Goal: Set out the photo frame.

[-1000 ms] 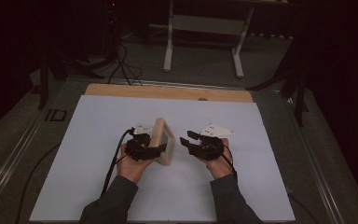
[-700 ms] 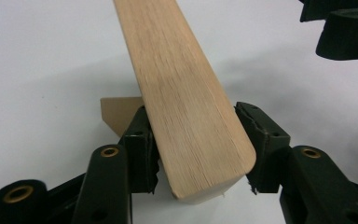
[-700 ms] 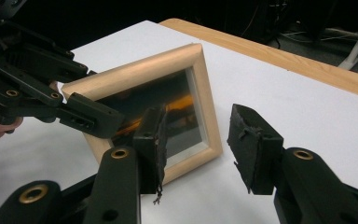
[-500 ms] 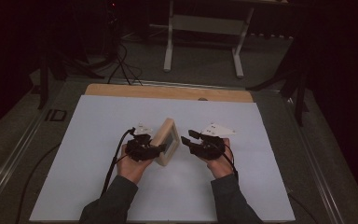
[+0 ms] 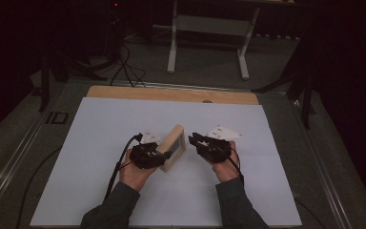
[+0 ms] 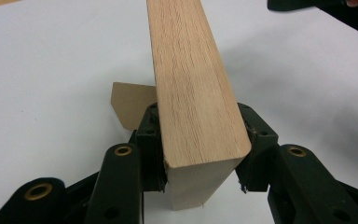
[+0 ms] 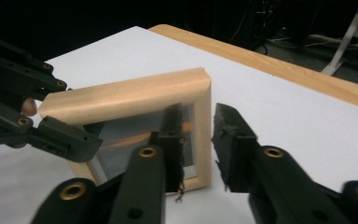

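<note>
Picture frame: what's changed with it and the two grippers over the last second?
The left gripper has closed on the wooden picture frame and now clamps its near end, holding it on edge. The right gripper has just been closing; its jaws straddle the frame's far side rail without clearly pinching it. Both hands and the frame have stayed in about the same spot on the white table.

Both black grippers, left (image 5: 164, 155) and right (image 5: 194, 140), had brass-ringed screw holes, white three-cornered top plates, trailing black cables; dark grey sleeves (image 5: 114, 207) beside the table (image 5: 100, 119) edge.

You look down from high above the table (image 5: 100, 191); both gripper cameras sit close — sharing the wooden frame (image 7: 135, 95).
</note>
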Demonstrator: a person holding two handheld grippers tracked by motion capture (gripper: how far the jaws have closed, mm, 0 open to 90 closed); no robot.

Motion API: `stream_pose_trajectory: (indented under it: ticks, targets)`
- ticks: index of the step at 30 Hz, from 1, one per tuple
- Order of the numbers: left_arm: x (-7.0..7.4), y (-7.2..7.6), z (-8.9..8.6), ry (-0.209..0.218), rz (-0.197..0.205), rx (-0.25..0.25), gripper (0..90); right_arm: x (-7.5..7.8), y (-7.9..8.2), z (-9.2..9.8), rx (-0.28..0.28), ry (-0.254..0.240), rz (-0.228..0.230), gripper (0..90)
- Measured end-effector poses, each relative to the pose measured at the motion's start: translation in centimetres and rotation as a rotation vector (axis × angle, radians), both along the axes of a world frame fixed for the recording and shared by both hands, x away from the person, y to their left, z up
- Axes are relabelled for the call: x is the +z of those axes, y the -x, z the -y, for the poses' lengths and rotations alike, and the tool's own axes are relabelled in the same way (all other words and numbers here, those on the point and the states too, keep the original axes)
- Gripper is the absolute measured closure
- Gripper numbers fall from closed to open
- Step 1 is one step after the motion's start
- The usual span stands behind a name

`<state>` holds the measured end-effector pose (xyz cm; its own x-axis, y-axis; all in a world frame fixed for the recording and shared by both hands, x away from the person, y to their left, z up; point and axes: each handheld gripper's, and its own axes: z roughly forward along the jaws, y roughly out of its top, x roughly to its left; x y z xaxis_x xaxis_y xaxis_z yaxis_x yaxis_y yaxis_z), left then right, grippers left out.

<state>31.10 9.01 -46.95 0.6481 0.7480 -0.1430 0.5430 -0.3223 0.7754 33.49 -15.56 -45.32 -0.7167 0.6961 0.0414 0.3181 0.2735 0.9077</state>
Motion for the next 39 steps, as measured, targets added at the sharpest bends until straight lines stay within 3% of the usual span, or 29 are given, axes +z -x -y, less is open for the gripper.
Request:
stream_pose_trajectory:
  ticks: [6,10,17,29,39]
  targets:
    - [-0.1,0.4,0.3,-0.011,0.025,-0.01,59.8,0.5,0.3,-0.1,-0.017,-0.002,0.029,88.6]
    - [-0.1,0.6,0.5,-0.024,0.038,-0.022,59.9,0.8,0.3,-0.3,-0.014,-0.002,0.042,89.2]
    - [-0.4,0.8,0.6,-0.007,0.065,-0.03,60.0,1.2,-0.6,-1.4,-0.016,0.013,0.058,89.5]
    - [-0.6,1.1,0.2,0.001,0.082,-0.047,60.1,1.2,-3.0,-4.1,-0.004,0.064,0.049,89.7]
    - [-0.8,1.3,0.5,0.006,0.094,-0.053,59.6,0.5,-4.2,-4.6,-0.015,0.086,0.013,89.7]
